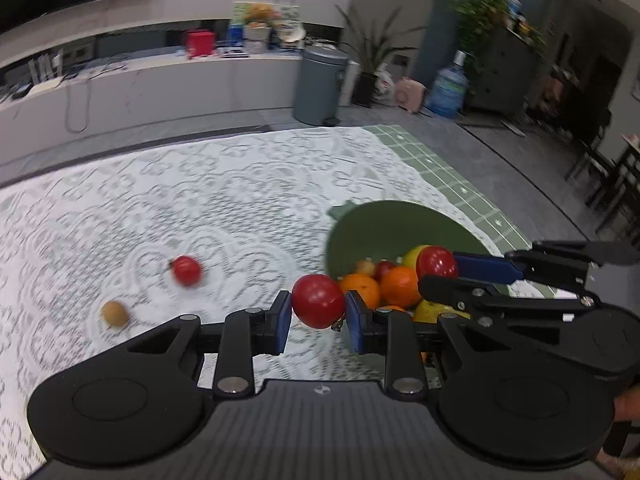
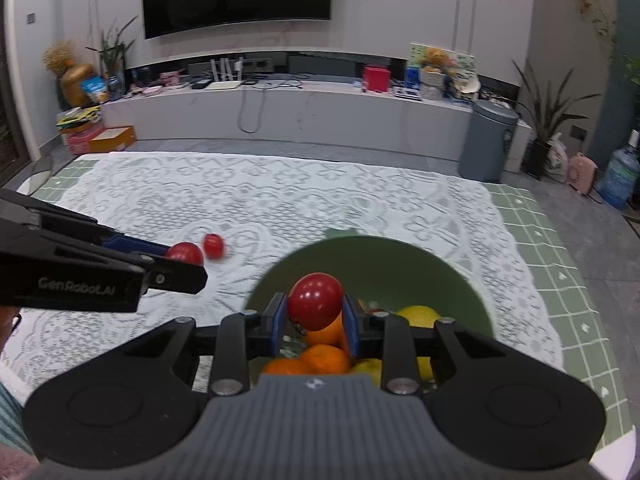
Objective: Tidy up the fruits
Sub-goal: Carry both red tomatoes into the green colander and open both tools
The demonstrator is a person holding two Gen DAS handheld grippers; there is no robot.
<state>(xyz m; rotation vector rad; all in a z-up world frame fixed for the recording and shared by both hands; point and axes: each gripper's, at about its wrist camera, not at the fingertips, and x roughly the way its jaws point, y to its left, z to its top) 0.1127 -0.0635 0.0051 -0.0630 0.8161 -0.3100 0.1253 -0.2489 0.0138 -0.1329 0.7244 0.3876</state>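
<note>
My left gripper (image 1: 319, 312) is shut on a red fruit (image 1: 318, 300), held just left of the green bowl (image 1: 384, 224). My right gripper (image 2: 315, 316) is shut on another red fruit (image 2: 315, 300) above the green bowl (image 2: 400, 260), which holds oranges (image 2: 324, 358) and yellow fruit (image 2: 418, 316). In the left wrist view the right gripper (image 1: 438, 270) comes in from the right with its red fruit (image 1: 437, 262). A loose red fruit (image 1: 186, 270) and a small brown fruit (image 1: 115, 313) lie on the lace cloth. The left gripper (image 2: 186, 260) shows at the left of the right wrist view.
A white lace cloth (image 2: 280, 200) over a green checked cloth (image 2: 560, 280) covers the table. Beyond the far edge stand a grey bin (image 2: 488, 140), a white TV shelf (image 2: 280, 112), plants and a water bottle (image 1: 448, 88).
</note>
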